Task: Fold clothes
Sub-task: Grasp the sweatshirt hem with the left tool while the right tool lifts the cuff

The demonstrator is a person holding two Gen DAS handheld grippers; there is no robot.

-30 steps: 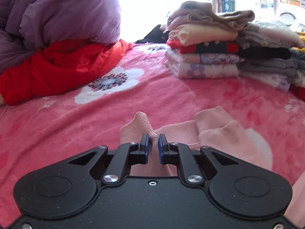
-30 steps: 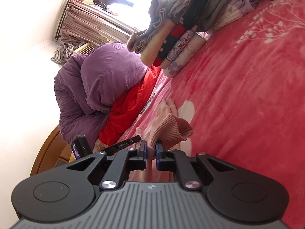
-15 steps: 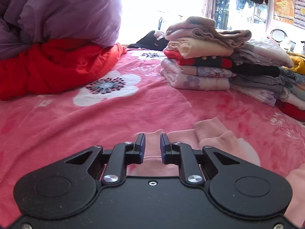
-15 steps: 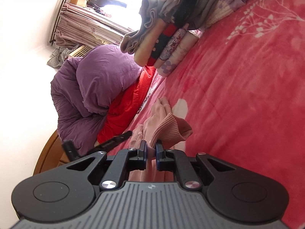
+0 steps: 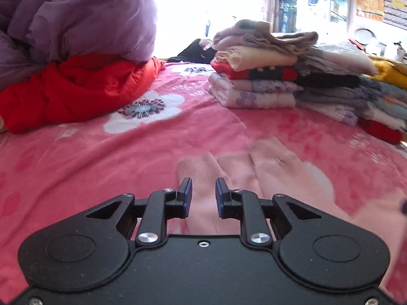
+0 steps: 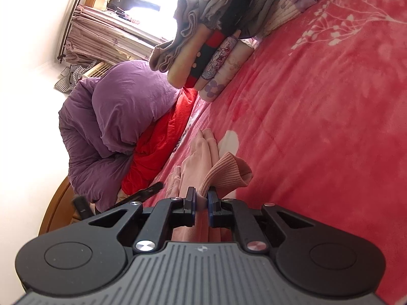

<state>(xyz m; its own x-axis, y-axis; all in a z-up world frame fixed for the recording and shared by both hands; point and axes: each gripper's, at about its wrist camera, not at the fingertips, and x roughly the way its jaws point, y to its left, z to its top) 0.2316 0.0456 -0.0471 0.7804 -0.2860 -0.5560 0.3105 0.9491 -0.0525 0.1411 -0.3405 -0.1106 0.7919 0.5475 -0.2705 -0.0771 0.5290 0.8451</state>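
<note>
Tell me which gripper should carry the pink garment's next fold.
Probably right. The right gripper is shut on the pink garment at its ribbed cuff; the left gripper is opening, pads clear of the cloth lying flat beneath it.

No legible text; wall posters (image 5: 381,2) too blurred.

Left gripper (image 5: 202,193) jaws are opening, empty; right gripper (image 6: 201,199) jaws stand clamped.

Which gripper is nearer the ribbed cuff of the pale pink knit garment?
Right. The right gripper is shut on the garment just behind its ribbed cuff; the left gripper, jaws opening, hovers apart over the garment's other cuffs.
</note>
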